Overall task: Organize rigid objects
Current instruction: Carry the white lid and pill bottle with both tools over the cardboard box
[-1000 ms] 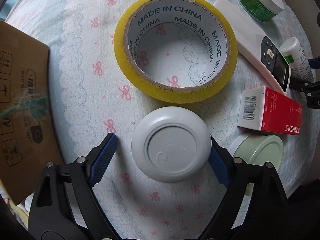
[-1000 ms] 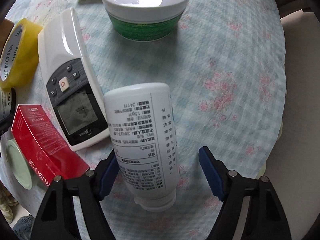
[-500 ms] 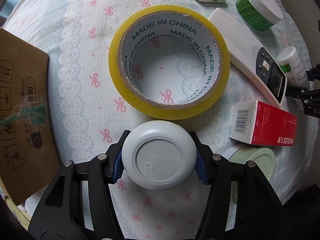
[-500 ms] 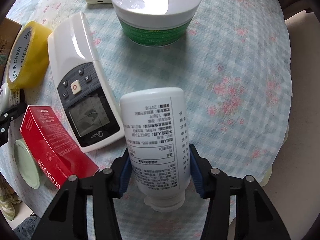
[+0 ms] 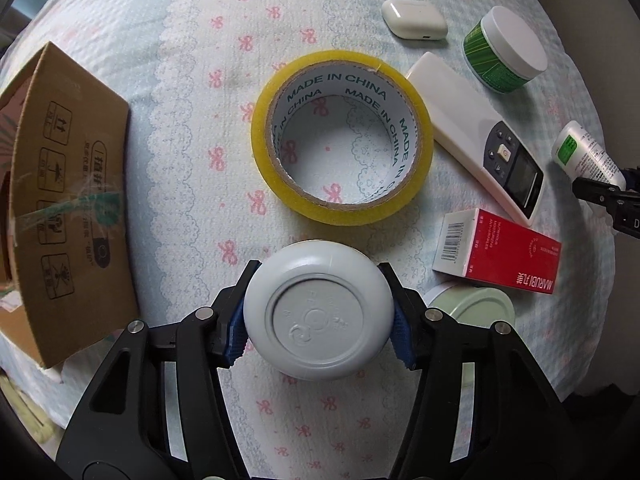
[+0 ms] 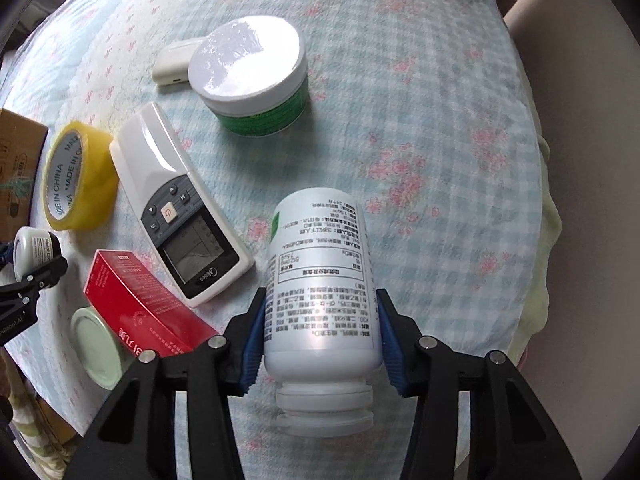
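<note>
My left gripper (image 5: pixel 318 320) is shut on a round grey-white jar (image 5: pixel 318 312), seen lid-on, held above the cloth. My right gripper (image 6: pixel 320 336) is shut on a white printed bottle (image 6: pixel 320 280), its cap toward the camera, lifted off the table. The bottle also shows at the right edge of the left wrist view (image 5: pixel 586 154). On the cloth lie a yellow tape roll (image 5: pixel 342 136), a white remote (image 5: pixel 476 132), a red box (image 5: pixel 498 258), a pale green lid (image 5: pixel 474 308), a green jar with a white lid (image 5: pixel 504 48) and a white earbud case (image 5: pixel 412 18).
A cardboard box (image 5: pixel 60 196) stands at the left edge of the table. The table is covered with a light blue flowered cloth (image 6: pixel 420 120). A beige surface (image 6: pixel 580 120) lies beyond the right edge.
Both grippers went from open to shut, the left on the round jar and the right on the bottle. Both have since risen with their objects, so the table looks farther away.
</note>
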Demonstrator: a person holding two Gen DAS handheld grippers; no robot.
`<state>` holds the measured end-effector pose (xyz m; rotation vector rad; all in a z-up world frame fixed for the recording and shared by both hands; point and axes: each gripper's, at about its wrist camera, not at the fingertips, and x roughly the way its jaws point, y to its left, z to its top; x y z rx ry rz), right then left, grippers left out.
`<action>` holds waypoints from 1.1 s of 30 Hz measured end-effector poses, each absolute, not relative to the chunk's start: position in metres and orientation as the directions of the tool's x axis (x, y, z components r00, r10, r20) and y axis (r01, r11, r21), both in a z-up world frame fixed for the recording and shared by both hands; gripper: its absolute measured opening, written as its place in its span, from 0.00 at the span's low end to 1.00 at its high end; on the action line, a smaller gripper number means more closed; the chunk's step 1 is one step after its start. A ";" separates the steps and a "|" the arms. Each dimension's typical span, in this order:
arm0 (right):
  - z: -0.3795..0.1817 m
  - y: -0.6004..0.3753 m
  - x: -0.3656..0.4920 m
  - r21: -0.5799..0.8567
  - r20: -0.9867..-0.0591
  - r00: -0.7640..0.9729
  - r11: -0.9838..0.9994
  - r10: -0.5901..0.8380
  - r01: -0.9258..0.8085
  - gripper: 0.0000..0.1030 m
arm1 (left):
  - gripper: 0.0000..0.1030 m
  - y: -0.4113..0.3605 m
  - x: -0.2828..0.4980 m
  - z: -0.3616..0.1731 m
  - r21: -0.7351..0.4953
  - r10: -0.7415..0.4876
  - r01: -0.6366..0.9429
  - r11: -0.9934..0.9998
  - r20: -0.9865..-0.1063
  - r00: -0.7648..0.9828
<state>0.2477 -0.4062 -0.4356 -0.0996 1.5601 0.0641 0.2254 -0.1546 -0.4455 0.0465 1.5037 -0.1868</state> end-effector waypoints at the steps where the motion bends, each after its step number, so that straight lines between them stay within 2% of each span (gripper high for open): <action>1: -0.429 -0.410 0.244 -0.009 -1.000 0.017 0.997 -0.008 -0.079 0.45 | 0.52 -0.154 0.225 -0.438 -0.087 -0.097 0.148 0.985 -0.993 0.064; 6: -0.391 -0.425 0.236 0.051 -0.997 0.053 0.998 0.049 0.023 0.45 | 0.52 -0.153 0.221 -0.390 -0.108 -0.123 0.136 0.985 -0.986 0.108; 14: -0.326 -0.413 0.229 0.115 -0.984 0.143 0.991 0.105 0.068 0.45 | 0.52 -0.129 0.216 -0.323 -0.142 -0.163 0.111 0.984 -0.964 0.211; 24: -0.237 -0.340 0.230 0.168 -0.947 0.279 0.986 0.159 0.007 0.45 | 0.52 -0.052 0.210 -0.233 -0.114 -0.132 0.072 0.991 -0.929 0.345; 33: -0.178 -0.231 0.211 0.212 -0.904 0.365 0.975 0.222 -0.069 0.45 | 0.52 0.035 0.208 -0.179 -0.080 -0.135 0.146 0.986 -0.896 0.423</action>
